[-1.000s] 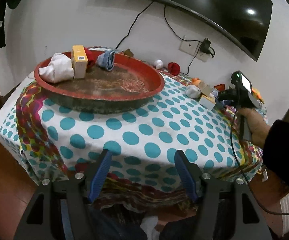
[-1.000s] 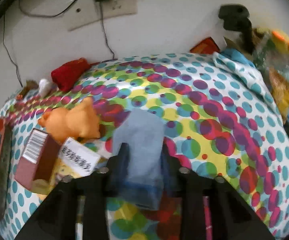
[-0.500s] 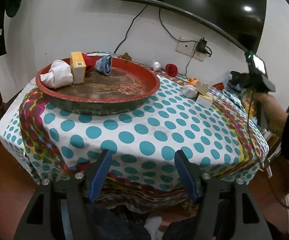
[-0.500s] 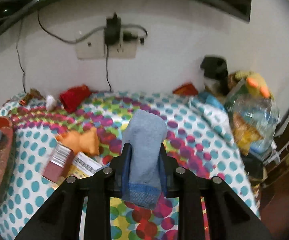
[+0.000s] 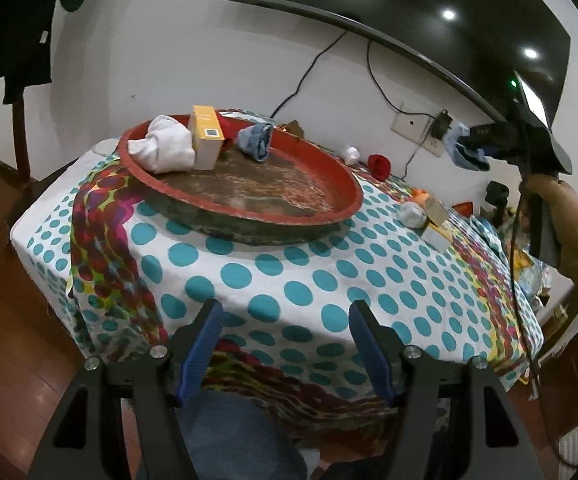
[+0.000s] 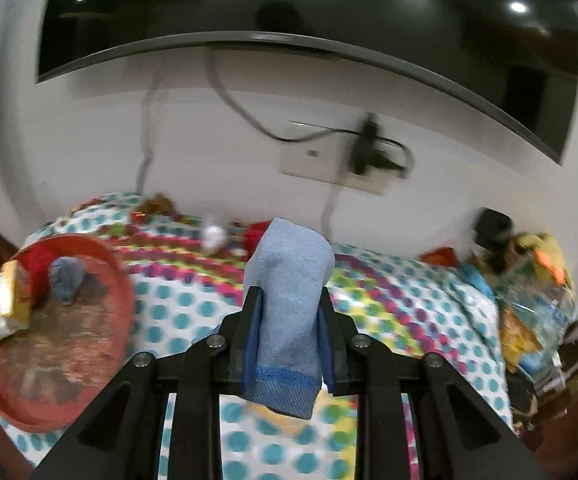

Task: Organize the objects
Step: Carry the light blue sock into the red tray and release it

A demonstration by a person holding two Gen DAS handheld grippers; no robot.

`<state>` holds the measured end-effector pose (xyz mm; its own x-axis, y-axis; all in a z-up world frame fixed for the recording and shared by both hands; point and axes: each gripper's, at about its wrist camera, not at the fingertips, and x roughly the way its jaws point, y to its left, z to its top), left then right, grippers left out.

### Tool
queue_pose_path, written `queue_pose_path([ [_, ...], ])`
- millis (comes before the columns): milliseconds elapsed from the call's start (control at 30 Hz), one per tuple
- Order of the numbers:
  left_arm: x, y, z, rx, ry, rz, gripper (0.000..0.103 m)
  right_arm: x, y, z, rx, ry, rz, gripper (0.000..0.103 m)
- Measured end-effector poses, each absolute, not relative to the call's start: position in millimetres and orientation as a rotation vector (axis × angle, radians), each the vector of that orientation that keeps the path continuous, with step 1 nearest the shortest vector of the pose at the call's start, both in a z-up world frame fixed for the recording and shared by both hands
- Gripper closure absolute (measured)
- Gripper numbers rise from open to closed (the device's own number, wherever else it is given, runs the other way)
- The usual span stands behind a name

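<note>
Right tongs (image 6: pixel 287 312) pressed together on a folded blue cloth (image 6: pixel 289 300), held well above the worktop (image 6: pixel 389 300). Long axis of the cloth running forward along the fingers, rounded fold past the tips, hemmed end hanging back under the jaws. Red tray (image 6: pixel 65 344) down and to the left of these tongs, its near rim apart from them with bare dotted tablecloth between — likely the place for the cloth, judging by what already lies there.

Already crowded at the tray's far-left part: a white cloth (image 5: pixel 165 148), a yellow box (image 5: pixel 207 140) standing upright against it, and a rolled blue cloth (image 5: pixel 257 142) just beside that (something red behind the box, hard to name in the blur). Open room across the tray's middle and the side nearest the right tongs.

Left tongs (image 5: pixel 285 336) spread wide and holding nothing, low at the worktop's front edge, tray ahead and slightly left. Nearer to the tray, but idle; carrying clearly the right side's job.

A raised rim to clear on the way in — so a swing left, then a descent. Small boxes (image 5: pixel 435 216) and a white bundle (image 5: pixel 413 214) below the right tongs, well under the path.
</note>
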<state>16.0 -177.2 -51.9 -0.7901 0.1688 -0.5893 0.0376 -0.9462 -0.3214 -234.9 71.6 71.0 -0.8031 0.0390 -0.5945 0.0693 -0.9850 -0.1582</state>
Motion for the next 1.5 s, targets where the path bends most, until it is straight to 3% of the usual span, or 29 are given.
queue_pose_path([
  [533, 9.9, -184.1, -54.3, -1.008, -0.482, 2.87, 0.036, -234.9, -81.9, 34.3, 0.986, 0.422, -2.681, 0.08],
  [900, 1.0, -206.1, -66.2, -1.092, -0.642, 2.832, 0.036, -269.5, -122.2, -12.7, 1.125, 0.443, -2.597, 0.08],
  [1200, -3.8, -206.0, -69.6, -1.12, -0.638, 2.814, 0.036, -299.1, -138.3, -38.5, 1.256, 0.426, -2.523, 0.079],
  [1300, -3.0, -203.9, -69.1, -1.12, -0.621, 2.812, 0.036, -307.6, -140.8, -49.3, 1.34, 0.382, -2.449, 0.068],
  [1367, -2.4, -201.6, -68.5, -1.119, -0.601, 2.813, 0.036, -308.3, -142.9, -53.5, 1.375, 0.391, -2.435, 0.038],
  [1433, -1.2, -198.9, -66.8, -1.106, -0.579, 2.814, 0.036, -291.8, -142.0, -41.2, 1.243, 0.442, -2.539, 0.025],
  [1500, 1.0, -195.2, -64.0, -1.081, -0.561, 2.818, 0.036, -268.4, -132.2, -22.1, 1.083, 0.367, -2.593, 0.022],
])
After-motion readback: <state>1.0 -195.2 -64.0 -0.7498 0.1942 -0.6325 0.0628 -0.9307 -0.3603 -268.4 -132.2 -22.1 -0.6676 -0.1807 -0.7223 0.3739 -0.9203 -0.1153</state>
